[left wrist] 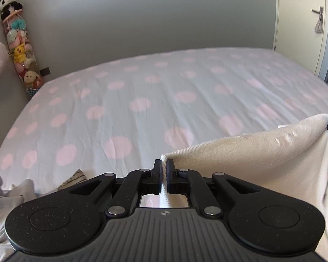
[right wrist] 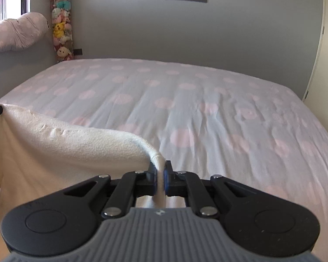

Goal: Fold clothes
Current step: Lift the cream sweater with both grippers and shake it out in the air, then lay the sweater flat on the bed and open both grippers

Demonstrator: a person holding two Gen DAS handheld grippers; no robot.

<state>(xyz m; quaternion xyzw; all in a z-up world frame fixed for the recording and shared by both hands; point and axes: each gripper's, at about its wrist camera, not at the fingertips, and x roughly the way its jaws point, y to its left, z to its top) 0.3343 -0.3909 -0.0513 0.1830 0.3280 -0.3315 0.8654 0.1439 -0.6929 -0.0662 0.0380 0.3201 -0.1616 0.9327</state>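
Observation:
A cream knitted garment hangs stretched between both grippers above the near part of the bed. My left gripper is shut on one corner of its upper edge. My right gripper is shut on the other corner, and the cream garment runs off to the left in that view. The tip of the right gripper shows at the right edge of the left wrist view, and the left one's tip at the left edge of the right wrist view. Below the upper edge the cloth drops out of sight.
The bed sheet is white with pink dots. Grey crumpled clothes and a striped piece lie at the near left. A tall tube of plush toys stands in the corner. A door is at the right.

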